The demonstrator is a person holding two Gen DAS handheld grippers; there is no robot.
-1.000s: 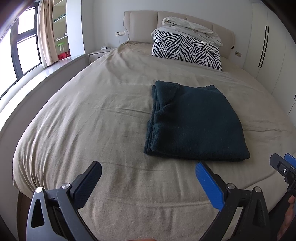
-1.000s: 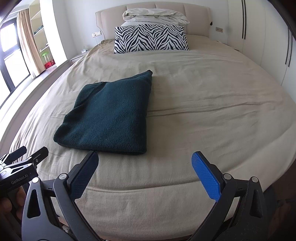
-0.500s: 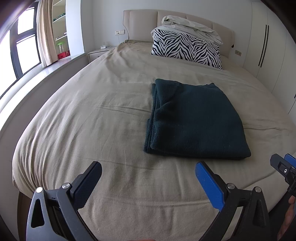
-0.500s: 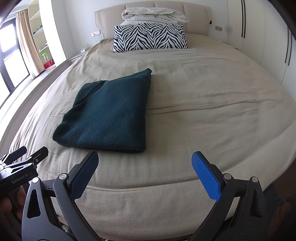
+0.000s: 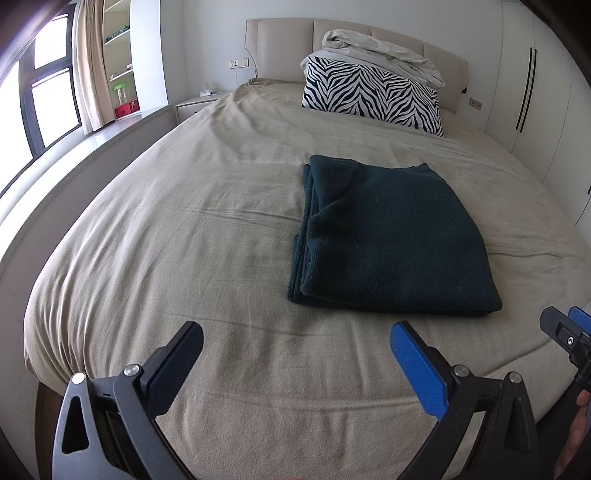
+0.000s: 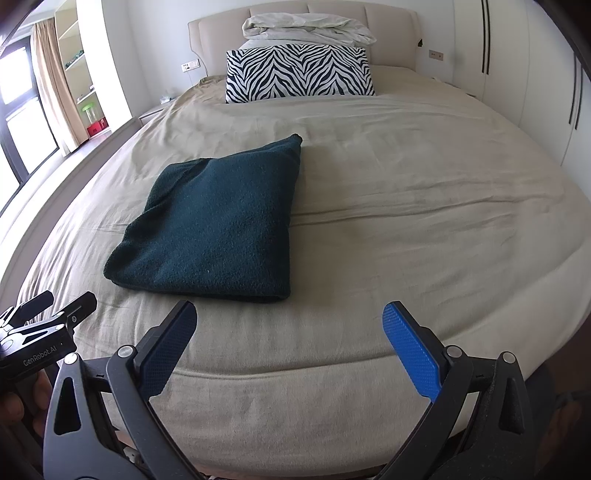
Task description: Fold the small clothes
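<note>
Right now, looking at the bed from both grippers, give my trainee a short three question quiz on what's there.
1. True or false: the left gripper is shut on the dark green garment.
2. The garment is: A spread flat, B folded, C hanging.
3. What lies on top of the zebra pillow?

Key: 1 false, both it and the right gripper are open and empty. 2 B. 3 a crumpled pale blanket.

The right gripper shows only as a tip at the left wrist view's right edge, beside the folded dark cloth, so its jaw spread cannot be read there. The layers inside that cloth are hidden under its top surface. Beyond it, the small items on the shelf by the window are too small to identify.
</note>
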